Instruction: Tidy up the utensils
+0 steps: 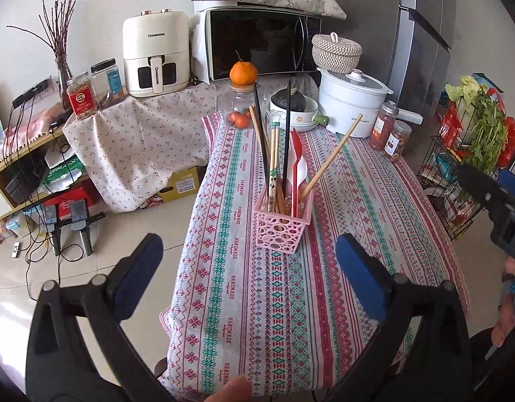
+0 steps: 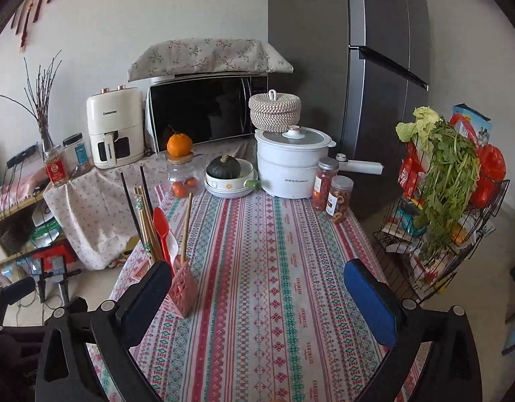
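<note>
A pink perforated basket (image 1: 281,225) stands upright on the patterned tablecloth (image 1: 257,301). Inside it are several chopsticks (image 1: 272,154), bamboo and black, along with a red spoon (image 1: 296,147) and a white spoon (image 1: 301,171). One bamboo chopstick (image 1: 334,154) leans out to the right. My left gripper (image 1: 249,254) hovers in front of the basket, open and empty. In the right wrist view the same basket (image 2: 183,291) sits at the left, partly behind the left finger. My right gripper (image 2: 257,288) is open over bare cloth, holding nothing. The right gripper's body (image 1: 492,201) shows at the edge of the left wrist view.
At the table's far end stand a white pot (image 2: 287,164), a bowl with a dark squash (image 2: 224,171), a jar topped by an orange (image 2: 180,167) and two snack jars (image 2: 331,191). A wire rack of greens (image 2: 442,207) stands right. Microwave (image 2: 207,110) and air fryer (image 2: 115,127) behind.
</note>
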